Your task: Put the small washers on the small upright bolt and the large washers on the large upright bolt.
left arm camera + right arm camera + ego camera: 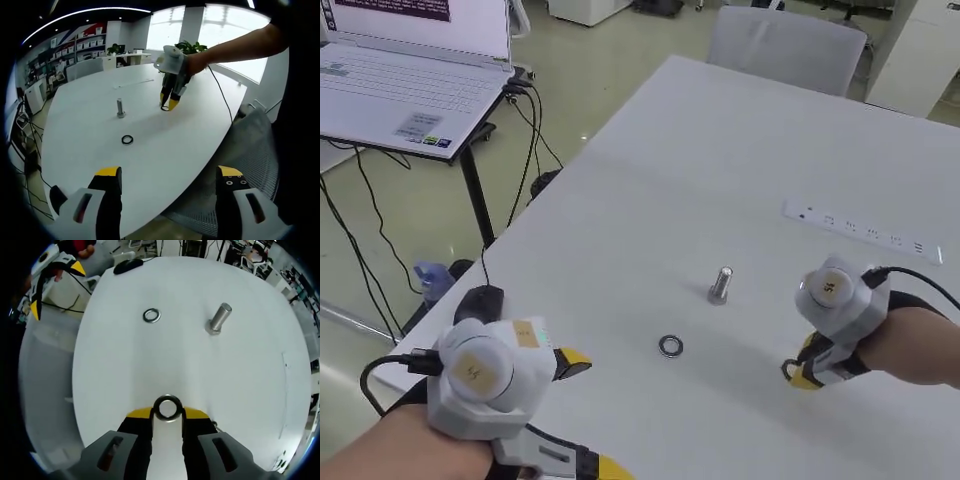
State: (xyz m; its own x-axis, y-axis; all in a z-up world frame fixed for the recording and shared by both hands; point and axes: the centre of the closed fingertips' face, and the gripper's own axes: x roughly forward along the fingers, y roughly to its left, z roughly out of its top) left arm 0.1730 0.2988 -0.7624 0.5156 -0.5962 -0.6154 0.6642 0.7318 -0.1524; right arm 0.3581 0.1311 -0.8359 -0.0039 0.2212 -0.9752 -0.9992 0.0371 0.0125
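Nearest, at the near left corner of the bench [650, 170]: left gripper [592, 415], yellow-tipped jaws spread wide, nothing between them. Opposite, by the near right edge: right gripper [800, 375], tips aimed down at the bench top, contact with the surface not clear. Jaws of that one drawn narrow and clamped on a washer [167, 407]. In right gripper view, ring seen face-on at the very tips, hole open toward the camera, axis running along the jaws; in head view, just a small loop under the tips; in left gripper view, a dark loop at the low end of the gripper. Farther in, mid-bench: second washer [670, 346] lying flat, hole upward, apart from both grippers. Just beyond it, near but not touching: bolt [721, 284] standing upright, long axis vertical, wider head down on the bench, narrow end up; tilted in the frame of right gripper view, straight in left gripper view. Beyond, toward the far right edge: white power strip [865, 232] lying flat. Past the far edge, a grey chair [785, 45]; off the left edge, an open laptop [410, 90] on a stand.
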